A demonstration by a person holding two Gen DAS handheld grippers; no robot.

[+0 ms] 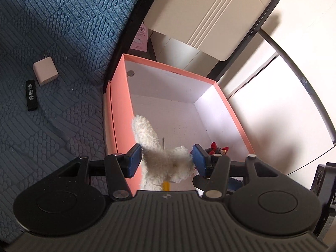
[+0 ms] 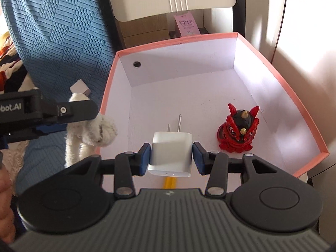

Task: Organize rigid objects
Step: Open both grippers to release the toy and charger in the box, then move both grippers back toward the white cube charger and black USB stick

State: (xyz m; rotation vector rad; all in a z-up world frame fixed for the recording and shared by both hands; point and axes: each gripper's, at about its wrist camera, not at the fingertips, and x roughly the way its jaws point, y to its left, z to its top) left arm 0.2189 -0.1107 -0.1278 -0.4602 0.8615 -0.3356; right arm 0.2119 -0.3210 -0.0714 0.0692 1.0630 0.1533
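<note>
I hold the white charger (image 2: 171, 154) pinched in the right gripper (image 2: 171, 157), prongs pointing away over the pink box (image 2: 281, 96). The left gripper (image 1: 167, 160) pinches the plush toy (image 1: 166, 161).

Each gripper (image 2: 171, 157) had a ribbed grey body, black linkage arms with silver pivot screws and blue pads (image 2: 145, 158); the left gripper (image 1: 167, 160) matched.

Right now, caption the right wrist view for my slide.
Right hand-held gripper holds a white charger over the pink box, red figurine inside.
</note>
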